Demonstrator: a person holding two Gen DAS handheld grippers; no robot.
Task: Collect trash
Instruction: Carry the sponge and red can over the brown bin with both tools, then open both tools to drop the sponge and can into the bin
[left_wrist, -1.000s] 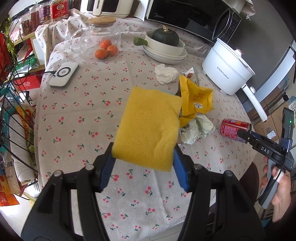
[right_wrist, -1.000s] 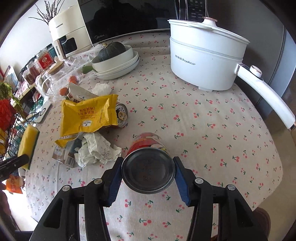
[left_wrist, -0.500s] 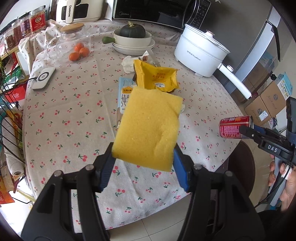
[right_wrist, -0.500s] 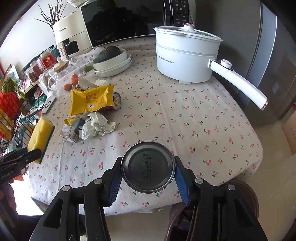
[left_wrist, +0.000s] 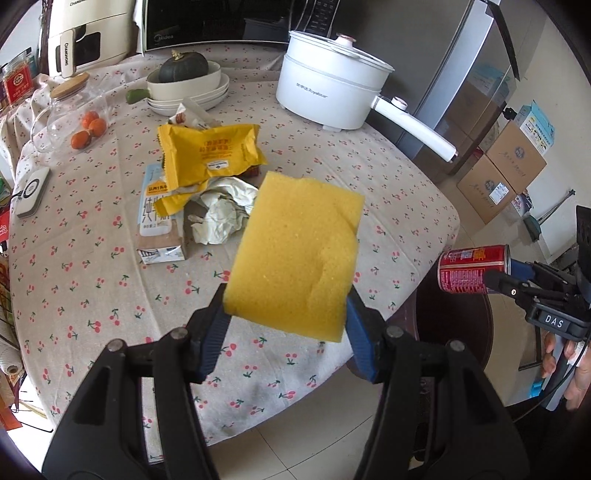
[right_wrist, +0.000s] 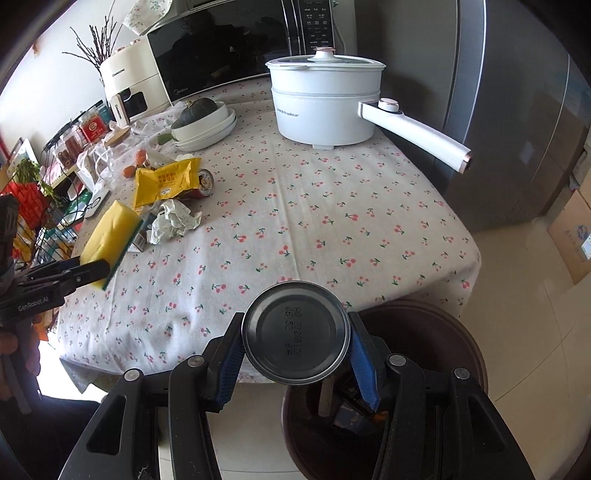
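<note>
My left gripper (left_wrist: 286, 334) is shut on a yellow sponge (left_wrist: 297, 251), held above the table's near edge; it also shows in the right wrist view (right_wrist: 107, 236). My right gripper (right_wrist: 295, 354) is shut on a red can (left_wrist: 474, 269), whose dark bottom (right_wrist: 295, 334) faces the camera. The can hangs off the table, above a brown trash bin (right_wrist: 461, 354) on the floor. On the cherry tablecloth (left_wrist: 92, 288) lie a yellow snack bag (left_wrist: 210, 155), crumpled paper (left_wrist: 221, 214), a flattened carton (left_wrist: 157, 221) and a second can (right_wrist: 205, 181).
A white electric pot (left_wrist: 332, 96) with a long handle stands at the back right. Stacked dishes with a squash (left_wrist: 188, 85), a glass jar of oranges (left_wrist: 74, 118), a microwave (right_wrist: 229, 55) and a white charger (left_wrist: 31, 188) ring the table. Cardboard boxes (left_wrist: 502, 173) stand on the floor.
Both grippers have pulled back from the table. My right gripper carried the red can off the table edge to above the brown bin. The sponge stays gripped.
</note>
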